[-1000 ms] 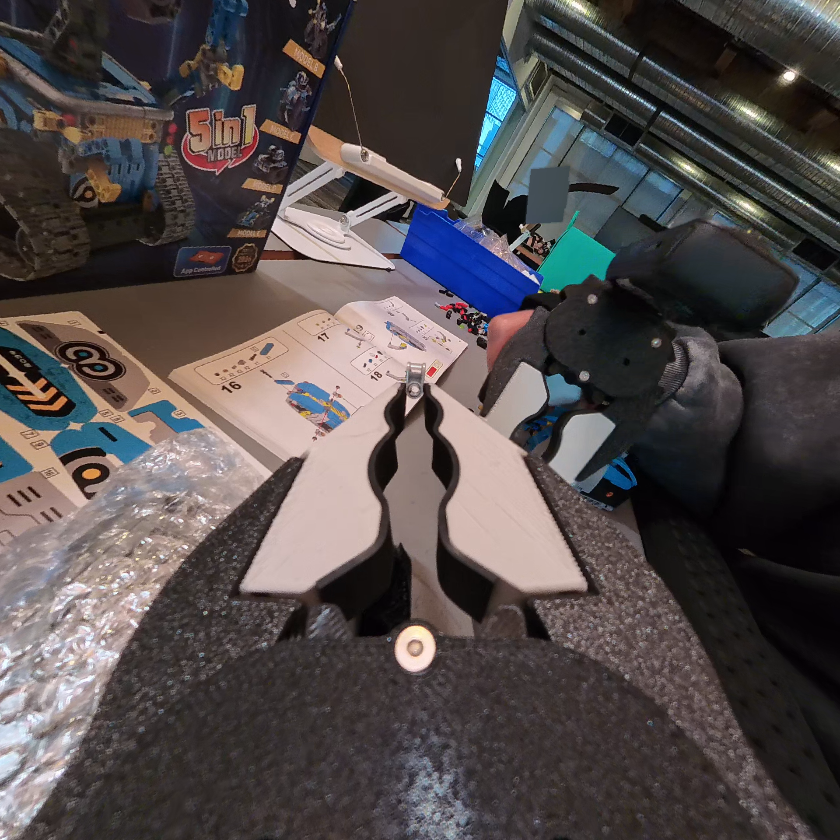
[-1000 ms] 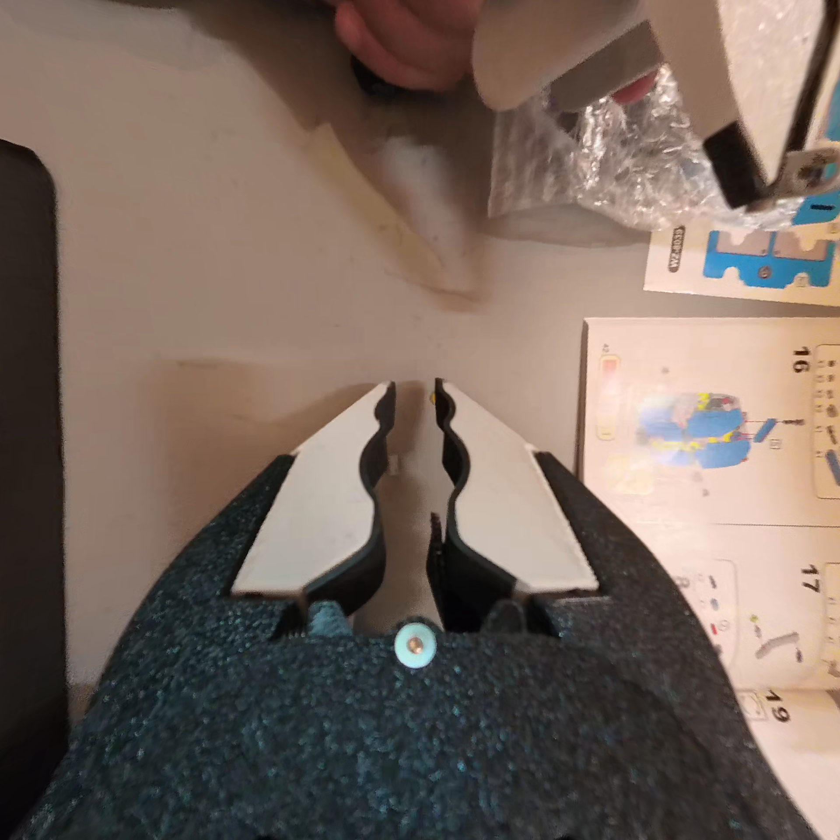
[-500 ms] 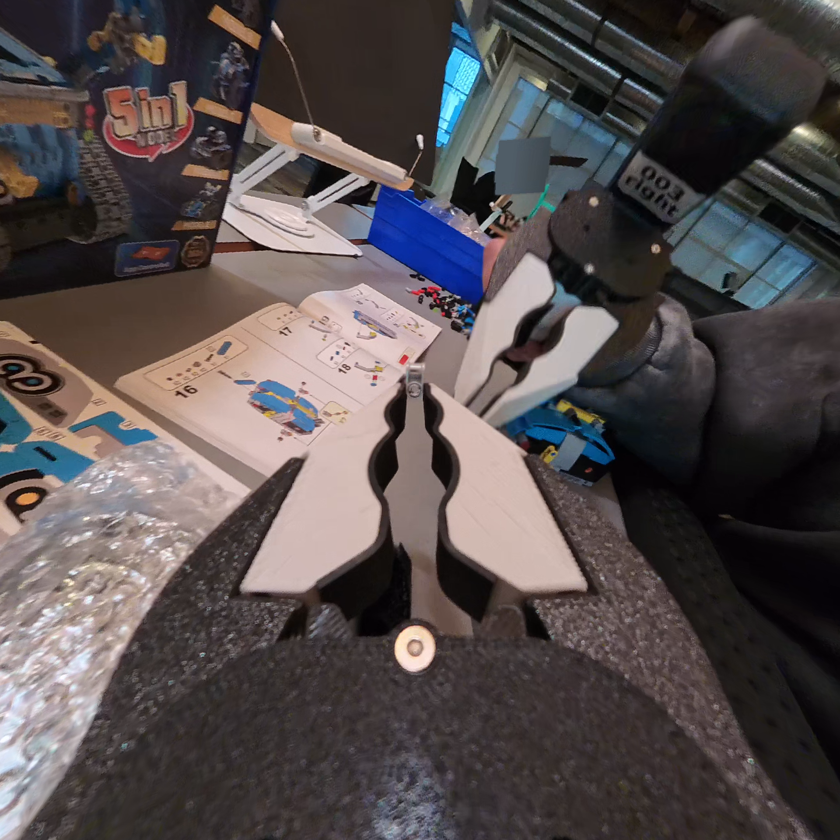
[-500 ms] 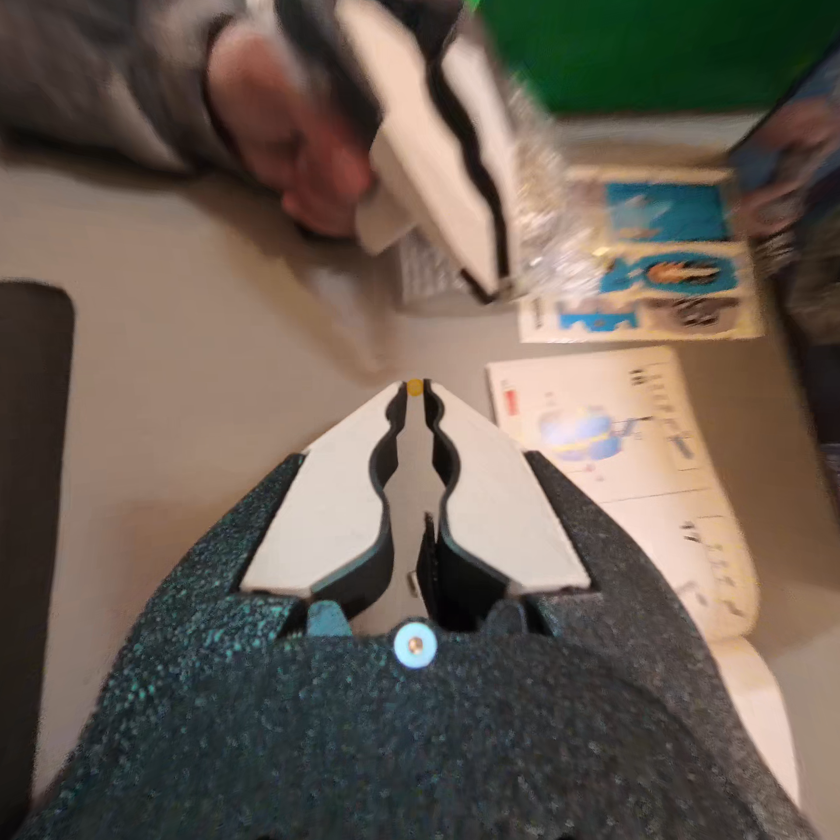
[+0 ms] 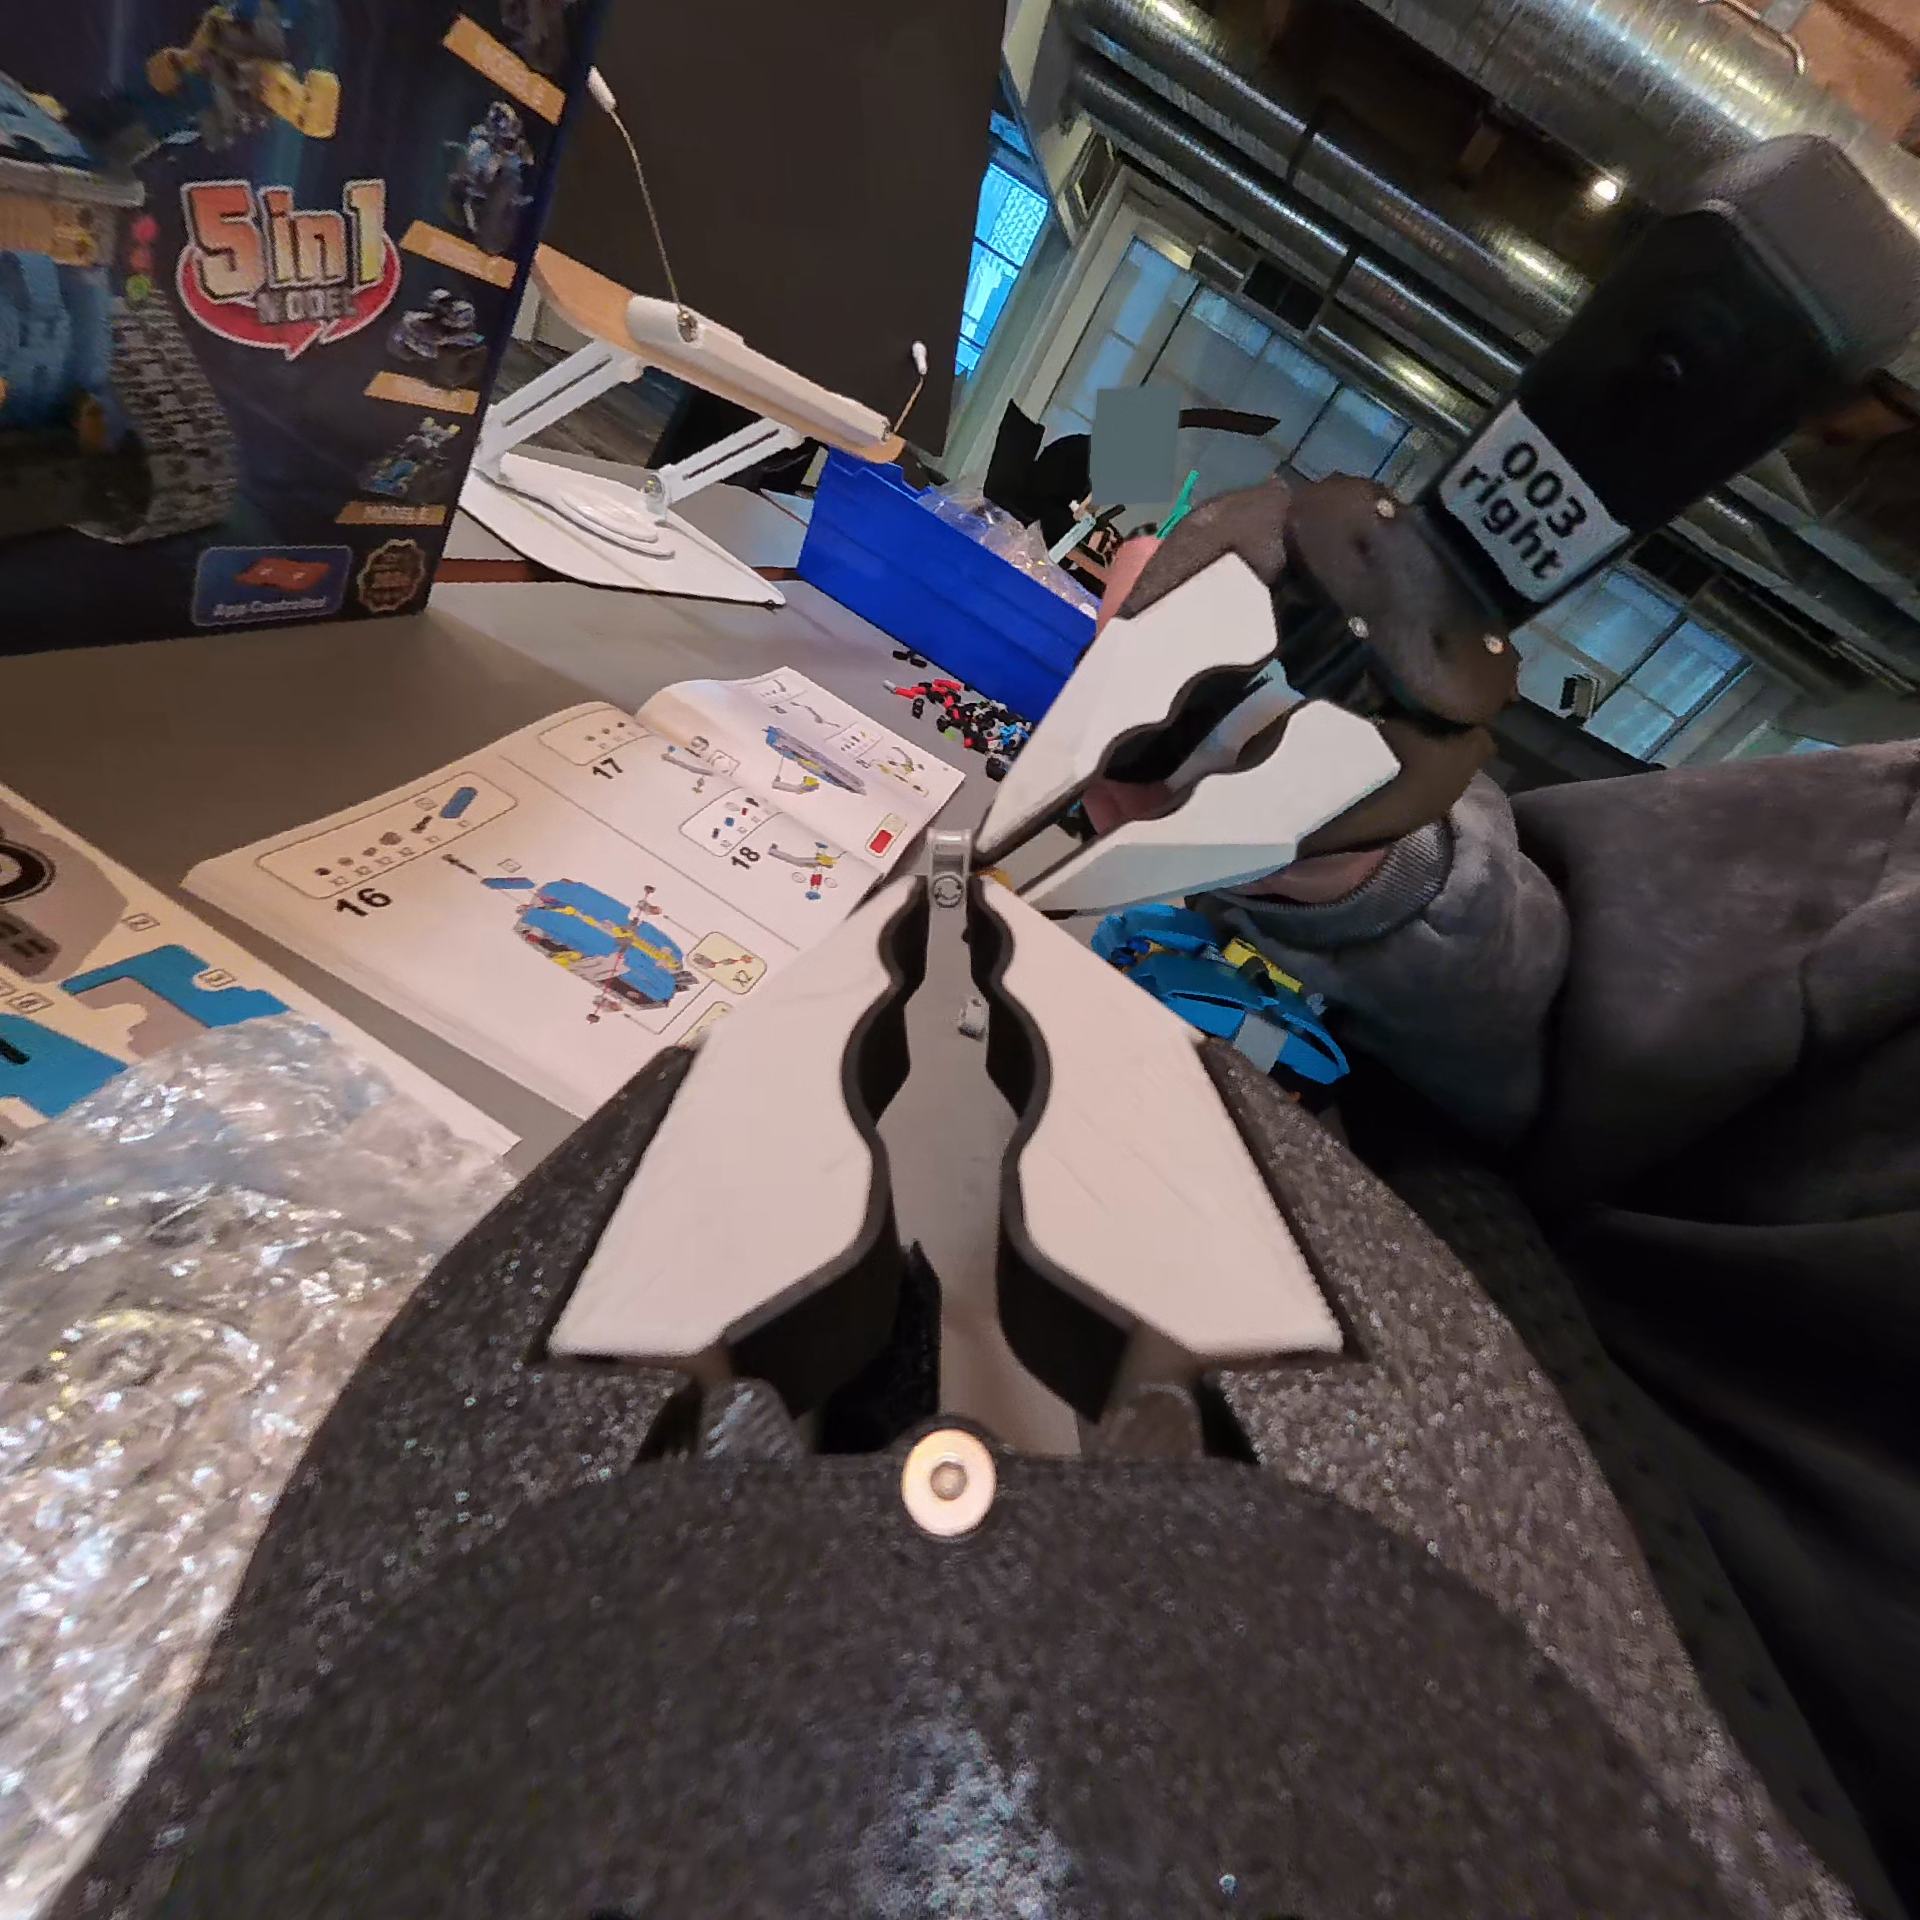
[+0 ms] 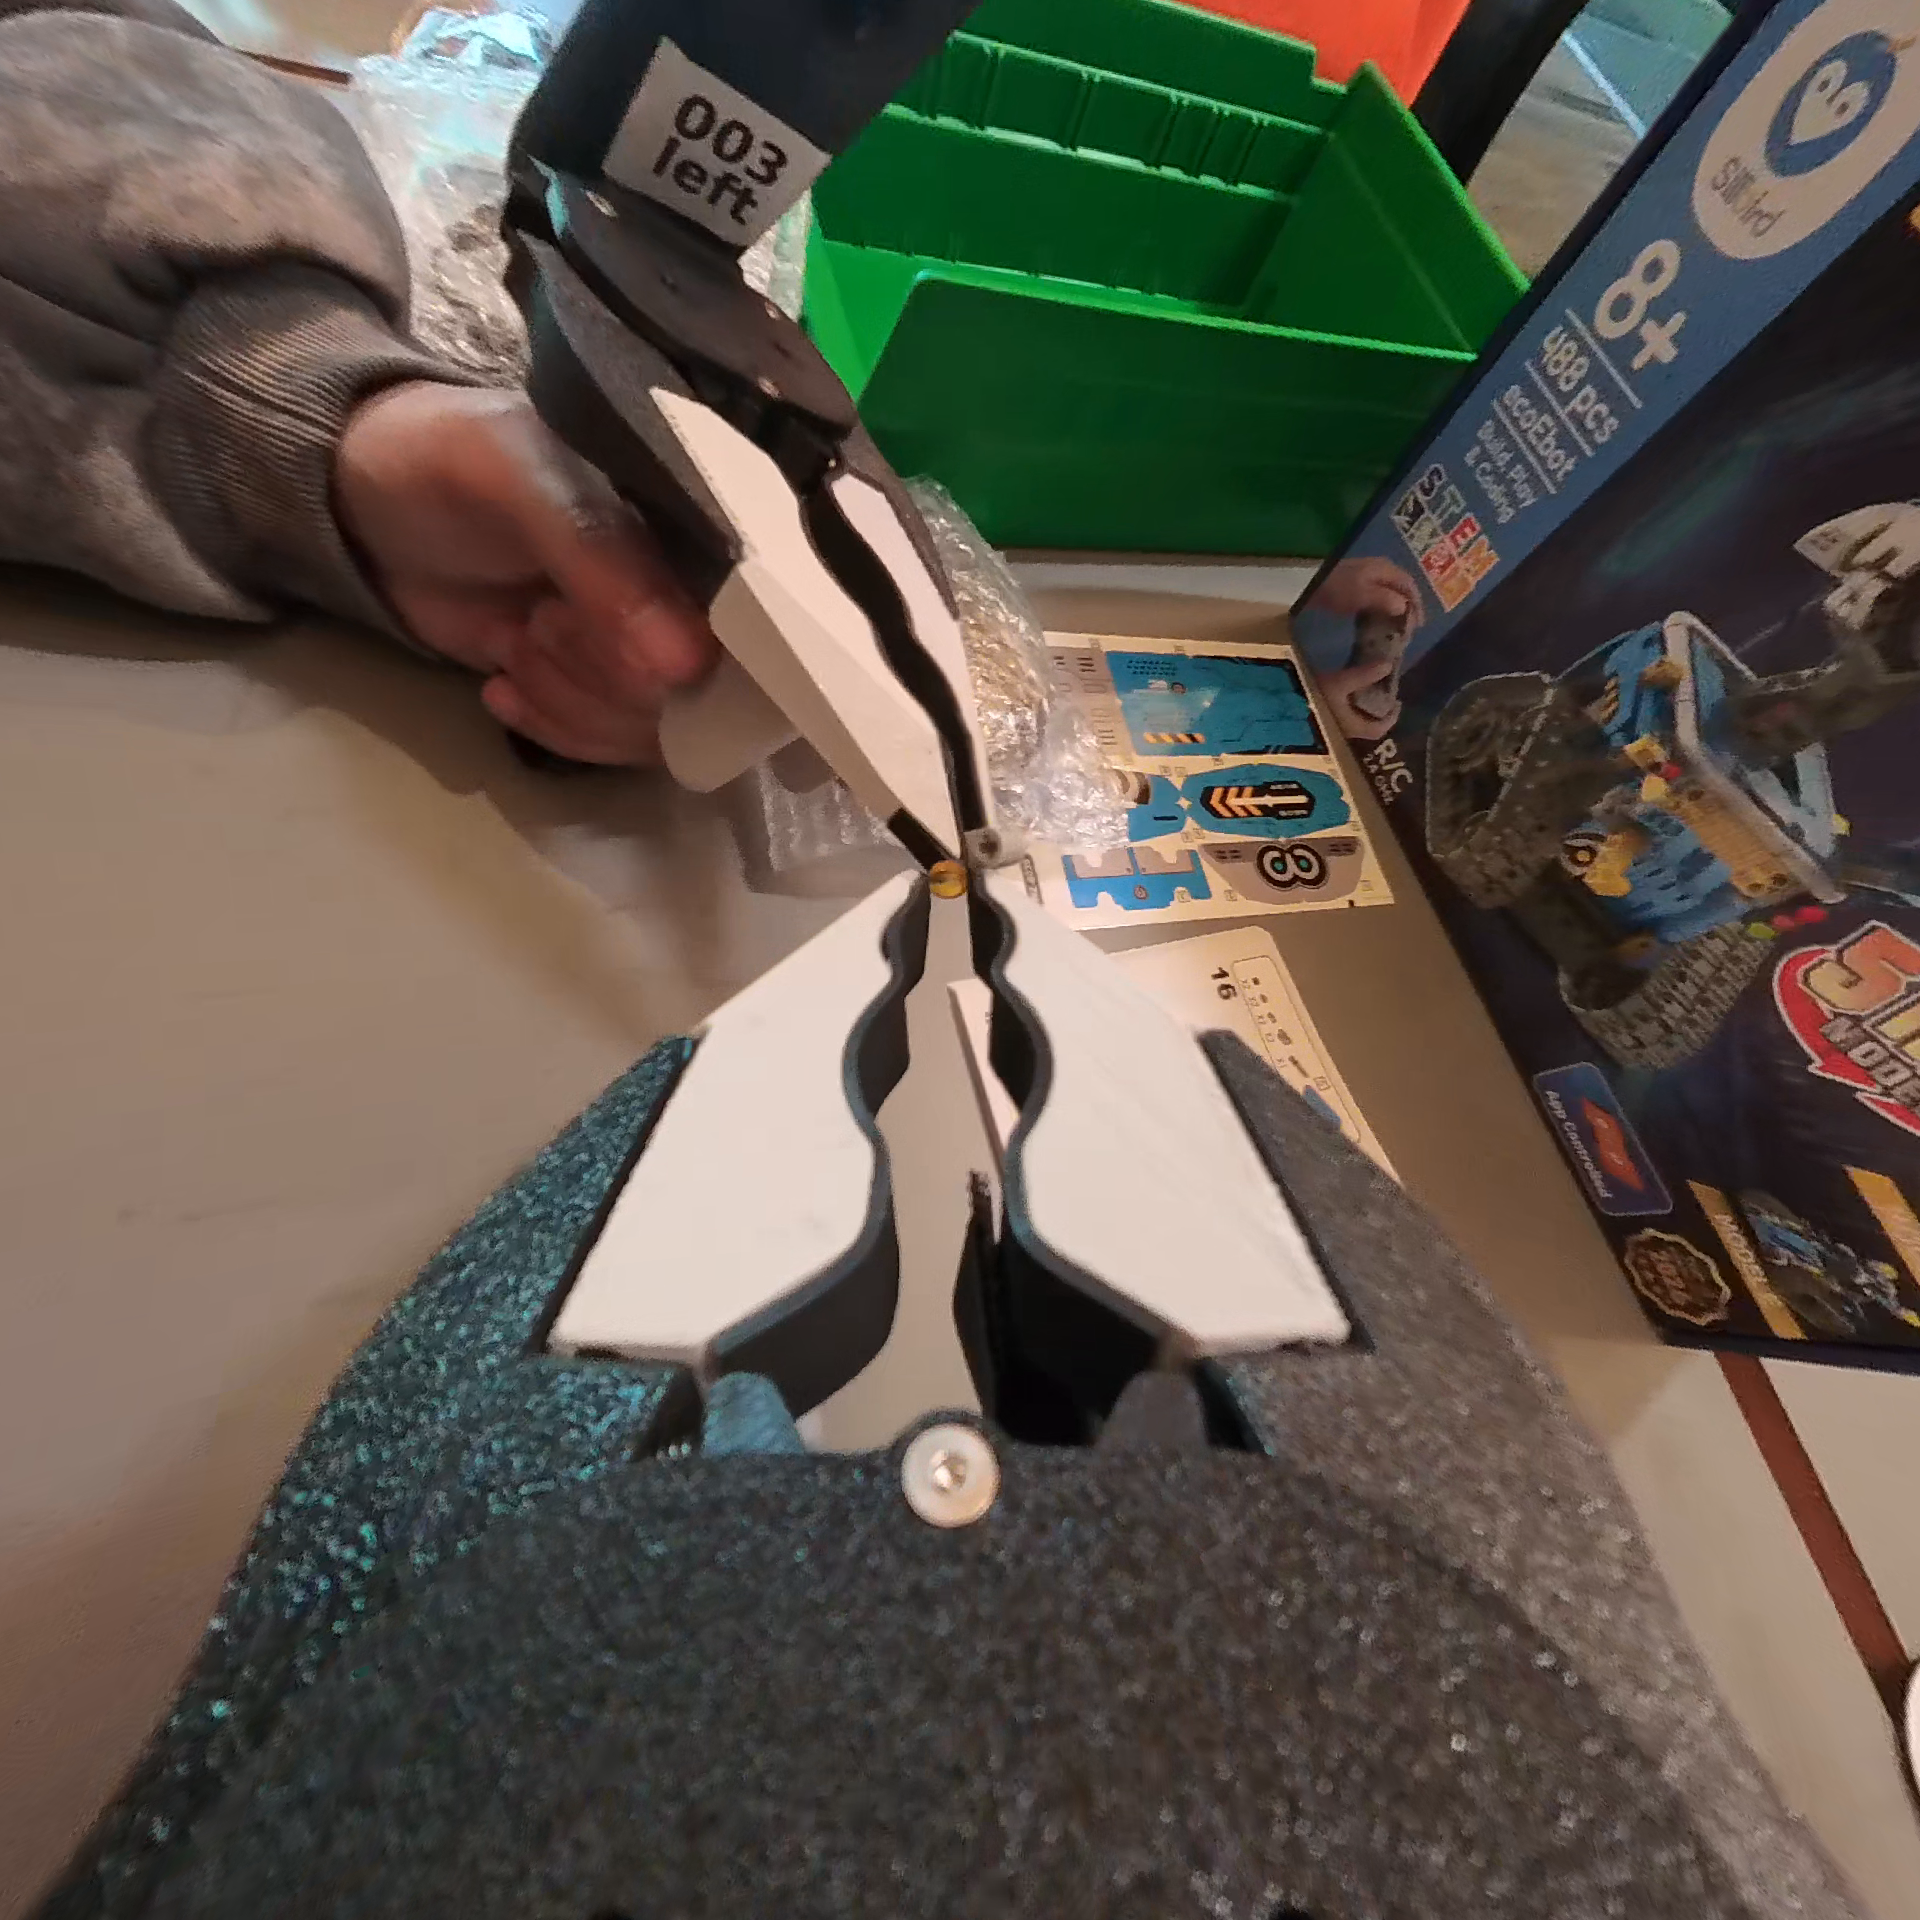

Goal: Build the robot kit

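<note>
My left gripper [image 5: 948,885] is shut on a small grey connector piece [image 5: 948,862] and holds it above the table. My right gripper [image 6: 948,885] is shut on a small yellow pin [image 6: 948,876]. The two sets of tips meet almost nose to nose. In the left wrist view the right gripper [image 5: 1006,871] comes in from the upper right, with the yellow pin right beside the grey piece. In the right wrist view the left gripper [image 6: 961,840] comes down from above, and the grey piece [image 6: 987,844] sits just above the pin. Whether the two pieces touch I cannot tell.
An open instruction booklet [image 5: 582,883] and a sticker sheet [image 6: 1205,800] lie on the grey table [image 6: 312,987]. A bubble-wrap bag [image 5: 156,1247] lies near left. A toy box [image 6: 1662,727], a green bin [image 6: 1143,364] and a blue bin [image 5: 935,592] stand around. A blue model [image 5: 1226,997] lies below the right gripper. Only a small space, under 4 cm, lies between the two pairs of fingers.
My right gripper closed on the yellow pin at the table, lifted it and swung up to meet the left gripper's tips. The left gripper kept hold of the grey piece and turned slightly.
</note>
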